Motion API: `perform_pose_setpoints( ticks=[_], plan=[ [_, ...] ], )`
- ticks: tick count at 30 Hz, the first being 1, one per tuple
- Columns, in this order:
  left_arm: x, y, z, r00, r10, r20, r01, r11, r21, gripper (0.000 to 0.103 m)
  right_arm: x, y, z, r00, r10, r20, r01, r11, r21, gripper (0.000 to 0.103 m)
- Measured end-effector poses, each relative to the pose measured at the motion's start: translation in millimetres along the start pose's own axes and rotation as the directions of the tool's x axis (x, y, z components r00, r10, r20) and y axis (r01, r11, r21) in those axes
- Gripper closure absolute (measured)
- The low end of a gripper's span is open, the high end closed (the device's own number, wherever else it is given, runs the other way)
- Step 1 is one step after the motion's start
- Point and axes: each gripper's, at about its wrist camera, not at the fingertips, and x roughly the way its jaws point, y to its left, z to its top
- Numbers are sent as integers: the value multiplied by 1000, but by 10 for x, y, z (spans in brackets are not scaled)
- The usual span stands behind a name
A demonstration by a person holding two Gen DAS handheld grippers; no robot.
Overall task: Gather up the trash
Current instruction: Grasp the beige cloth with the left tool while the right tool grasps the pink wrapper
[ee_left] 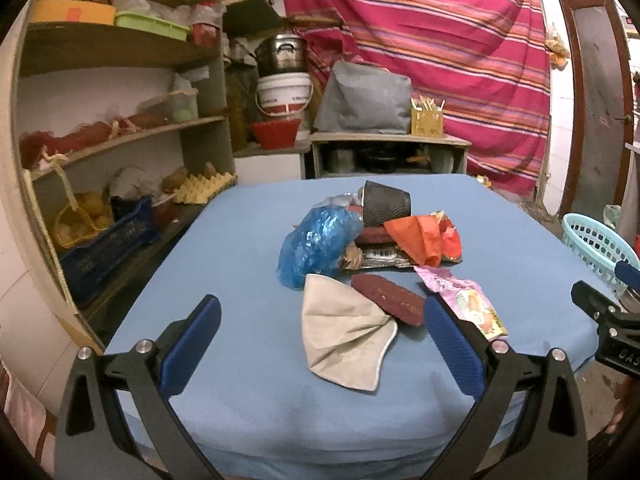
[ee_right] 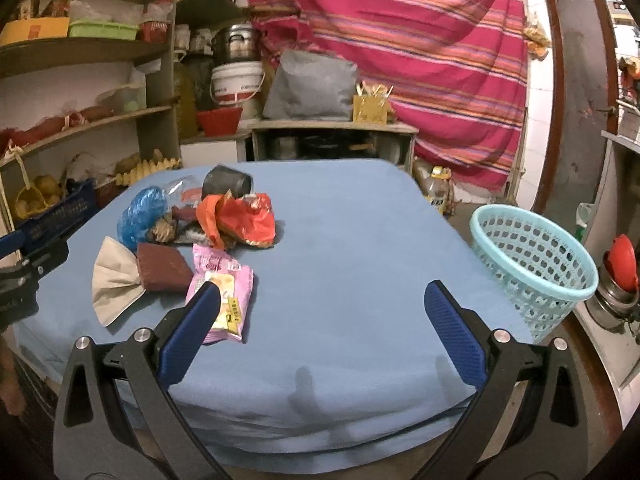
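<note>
Now both hand-held grippers, left and right, are spread wide and hold nothing. Trash sits in a pile on the tabletop. Grab the near pink wrapper first, pinch it tight, then drop it in the basket.

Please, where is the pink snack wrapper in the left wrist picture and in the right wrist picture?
Left wrist view: the pink snack wrapper lies right of centre, partly behind the right finger of the left hand-held gripper.
Right wrist view: the wrapper lies left of centre, partly behind the left finger of the right hand-held gripper.
Shared landmark: the dark red packet lies just left of it in both views.
</note>
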Motion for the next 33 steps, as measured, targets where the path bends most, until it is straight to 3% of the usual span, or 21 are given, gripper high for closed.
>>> perform_pose_setpoints(
  ticks=[5,14,16,18,22,24,26,28,30,33],
  plan=[
    [201,109,19,998,-39,-44,39,999,3,4,195,99,18,998,40,-58,-39,999,17,4],
    [726,217,-14,981,-118,-153,121,993,12,6,413,169,31,995,33,-96,-28,998,48,4],
    [835,256,-43,971,-131,-201,134,991,-1,19,450,182,29,994,30,-104,-25,998,51,4],
    [899,272,-79,960,-161,-229,161,987,-19,25,480,211,27,994,29,-110,-23,999,48,4],
    [976,244,-145,942,-208,-264,208,978,-32,25,541,321,19,993,31,-117,-27,999,30,4],
    [976,221,-169,942,-213,-259,215,976,-23,27,565,368,6,992,31,-119,-30,999,17,4],
    [1009,209,-191,938,-215,-271,218,976,-16,36,596,392,-8,992,27,-125,-27,1000,6,4],
    [1057,226,-216,931,-229,-285,231,973,-29,52,636,403,-20,991,24,-134,-24,1000,3,4],
    [1068,262,-229,926,-248,-286,244,968,-51,57,664,420,-22,990,24,-140,-23,1000,3,4],
    [1041,276,-219,920,-268,-285,262,963,-61,75,690,475,-26,989,25,-144,-26,1000,-9,4]
  ],
)
